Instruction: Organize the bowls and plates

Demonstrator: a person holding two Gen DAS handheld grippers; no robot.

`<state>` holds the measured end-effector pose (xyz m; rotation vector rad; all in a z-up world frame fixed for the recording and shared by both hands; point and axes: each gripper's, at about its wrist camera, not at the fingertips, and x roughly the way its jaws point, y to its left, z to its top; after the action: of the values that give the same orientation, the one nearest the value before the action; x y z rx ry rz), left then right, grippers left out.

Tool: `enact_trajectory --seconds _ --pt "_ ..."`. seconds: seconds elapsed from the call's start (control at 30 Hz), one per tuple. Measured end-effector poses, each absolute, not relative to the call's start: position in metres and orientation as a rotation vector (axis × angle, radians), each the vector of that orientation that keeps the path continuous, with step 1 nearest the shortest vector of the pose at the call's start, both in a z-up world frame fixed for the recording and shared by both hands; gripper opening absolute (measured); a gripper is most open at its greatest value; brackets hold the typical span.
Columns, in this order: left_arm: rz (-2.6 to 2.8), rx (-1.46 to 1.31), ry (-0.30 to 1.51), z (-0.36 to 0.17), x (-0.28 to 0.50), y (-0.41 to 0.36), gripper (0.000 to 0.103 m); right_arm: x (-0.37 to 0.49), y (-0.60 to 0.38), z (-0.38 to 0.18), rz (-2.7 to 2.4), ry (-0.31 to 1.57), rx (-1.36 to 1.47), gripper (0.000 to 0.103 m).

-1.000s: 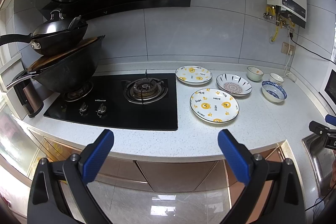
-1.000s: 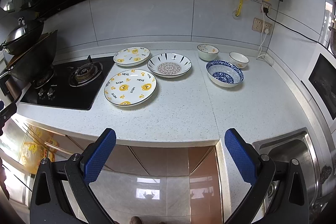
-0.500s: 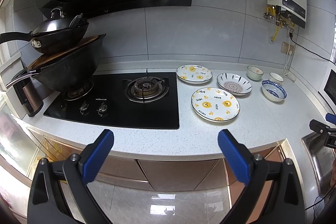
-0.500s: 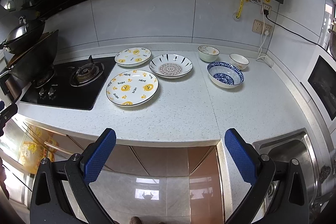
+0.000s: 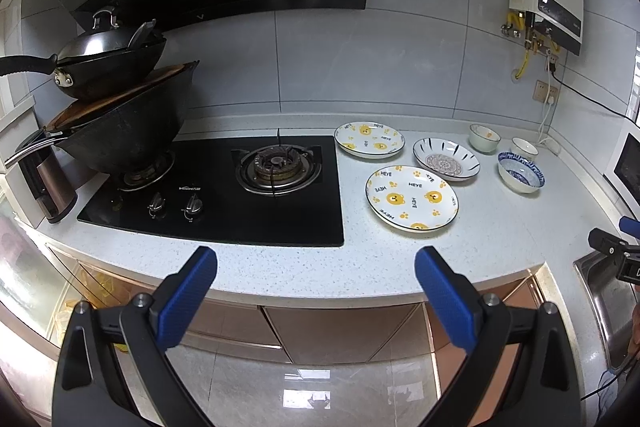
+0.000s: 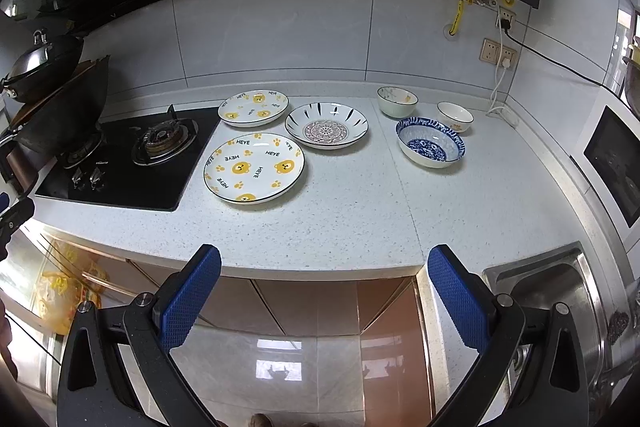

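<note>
Left gripper (image 5: 316,291) held wide open and empty at the bottom of its frame, short of the counter edge. Right gripper (image 6: 324,295) likewise spread wide, gripping nothing, low in its own frame and well apart from the crockery; probably both kept open and back so a first pick could be chosen.

Laid out across the middle of the right wrist view, on the speckled countertop (image 6: 360,211): large bear plate (image 6: 254,167) nearest the front, smaller bear plate (image 6: 253,107) behind it toward the upper left, patterned plate (image 6: 326,126) just right of that. Further right, well apart from the plates: blue bowl (image 6: 430,143) in front, pale green bowl (image 6: 397,101) and small white bowl (image 6: 455,116) behind it near the wall. Nothing stacked; plates grouped on one side, bowls on the other, likely ready to be nested by kind.

Left of the plates, black gas hob (image 6: 120,163), with stacked woks (image 5: 116,107) at the left of the left wrist view. Sink (image 6: 552,291) at lower right.

Judged as the very start: no piece touched yet.
</note>
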<state>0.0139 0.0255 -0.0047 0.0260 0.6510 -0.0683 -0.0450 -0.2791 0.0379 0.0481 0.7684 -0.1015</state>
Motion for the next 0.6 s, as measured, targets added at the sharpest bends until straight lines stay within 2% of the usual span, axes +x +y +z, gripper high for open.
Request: enact_trajectory --seconds 0.6 --pt "-0.102 0.022 0.65 -0.009 0.037 0.044 0.1 -0.033 -0.263 0.038 -0.126 0.765 0.053 0.102"
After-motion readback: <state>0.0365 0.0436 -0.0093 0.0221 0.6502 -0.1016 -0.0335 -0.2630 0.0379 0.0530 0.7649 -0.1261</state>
